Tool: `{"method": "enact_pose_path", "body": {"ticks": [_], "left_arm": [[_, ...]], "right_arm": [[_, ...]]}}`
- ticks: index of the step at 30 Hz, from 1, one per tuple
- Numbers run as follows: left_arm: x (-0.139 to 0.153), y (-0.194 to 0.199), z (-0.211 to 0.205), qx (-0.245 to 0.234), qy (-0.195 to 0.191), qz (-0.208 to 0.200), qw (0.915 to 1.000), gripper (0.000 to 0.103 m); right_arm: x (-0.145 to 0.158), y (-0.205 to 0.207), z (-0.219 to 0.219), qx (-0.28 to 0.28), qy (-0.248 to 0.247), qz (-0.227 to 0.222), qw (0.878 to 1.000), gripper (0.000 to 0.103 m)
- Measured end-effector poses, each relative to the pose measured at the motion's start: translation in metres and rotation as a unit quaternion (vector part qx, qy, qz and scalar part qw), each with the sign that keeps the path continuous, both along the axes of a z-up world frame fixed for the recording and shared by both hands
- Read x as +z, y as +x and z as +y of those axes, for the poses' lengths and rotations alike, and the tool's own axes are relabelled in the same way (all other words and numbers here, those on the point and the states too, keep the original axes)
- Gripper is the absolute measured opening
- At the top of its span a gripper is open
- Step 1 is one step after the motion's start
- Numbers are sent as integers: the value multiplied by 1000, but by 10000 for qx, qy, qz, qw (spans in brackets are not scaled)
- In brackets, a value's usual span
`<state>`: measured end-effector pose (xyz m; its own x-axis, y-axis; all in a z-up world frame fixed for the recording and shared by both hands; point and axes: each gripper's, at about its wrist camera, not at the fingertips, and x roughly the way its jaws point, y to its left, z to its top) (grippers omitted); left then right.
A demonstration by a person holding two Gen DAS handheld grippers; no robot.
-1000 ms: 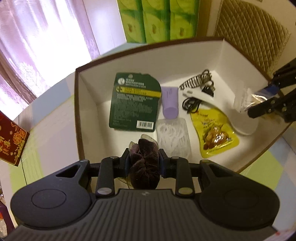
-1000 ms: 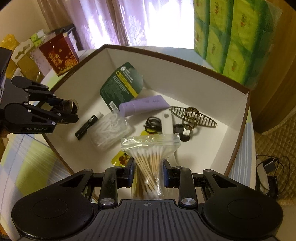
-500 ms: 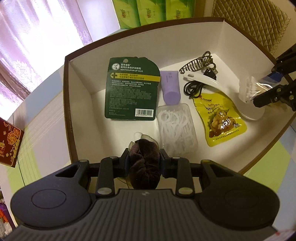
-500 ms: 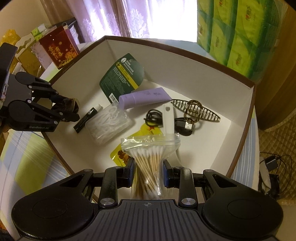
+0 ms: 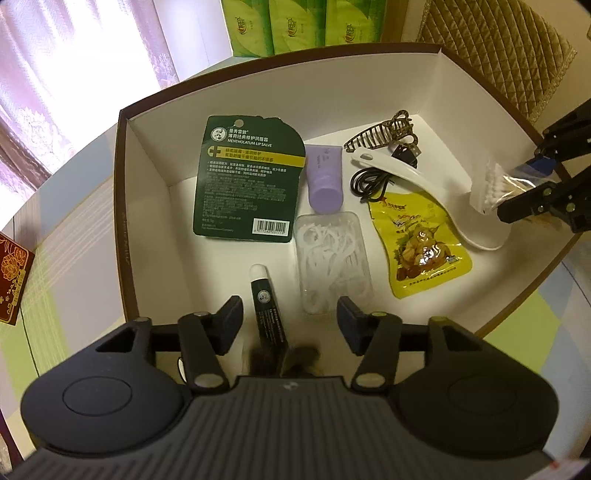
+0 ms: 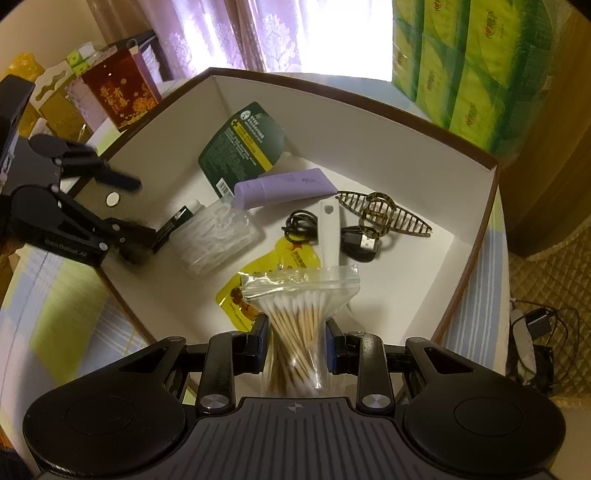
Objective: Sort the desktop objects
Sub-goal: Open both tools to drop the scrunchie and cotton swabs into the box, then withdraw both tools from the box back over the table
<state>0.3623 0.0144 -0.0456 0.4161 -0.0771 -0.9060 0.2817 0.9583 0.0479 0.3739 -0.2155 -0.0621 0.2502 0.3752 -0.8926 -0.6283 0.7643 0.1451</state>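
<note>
Cotton-swab bag (image 6: pixel 301 314) upright between right gripper (image 6: pixel 295 341) fingers, zip edge up, above box (image 6: pixel 476 236)

We see bare floor in the box (image 5: pixel 155 206) along its left wall and across the far right corner. The lip-salve card (image 5: pixel 248 177), purple tube (image 5: pixel 325 181), hair claw (image 5: pixel 380 134), cable (image 5: pixel 373 182) and floss picks (image 5: pixel 332 258) crowd the middle.

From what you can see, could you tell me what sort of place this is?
Probably a room in a home: sheer curtains at a bright window, stacked packs of tissues, a quilted cushion.
</note>
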Motion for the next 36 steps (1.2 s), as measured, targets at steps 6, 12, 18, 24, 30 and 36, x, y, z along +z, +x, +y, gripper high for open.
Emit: {"method": "enact_pose_path", "body": {"ticks": [6,12,18,24,30,36], "left_arm": [[13,-5,1,168,93,-226,9996,85],[26,-15,6,266,85,-385,9989,87],[35,-22,13,426,71,-500,9978,92],[42,-29,12,445,16,-567,9974,96],[47,-37,6,405,71,-641,9971,96],[53,-46,-1,427,117,-761,9961,96]], "right_arm": [[-2,-3,-1,89,-72,49,9999,27],[-3,-5,4,262,-74,206,9994,39],[4,-10,9,374,20,157,9992,74],[8,-9,6,220,88,175,9996,87],[19,-15,2,96,403,112,9991,101],[31,-43,3,-71,417,-407,9983,101]]}}
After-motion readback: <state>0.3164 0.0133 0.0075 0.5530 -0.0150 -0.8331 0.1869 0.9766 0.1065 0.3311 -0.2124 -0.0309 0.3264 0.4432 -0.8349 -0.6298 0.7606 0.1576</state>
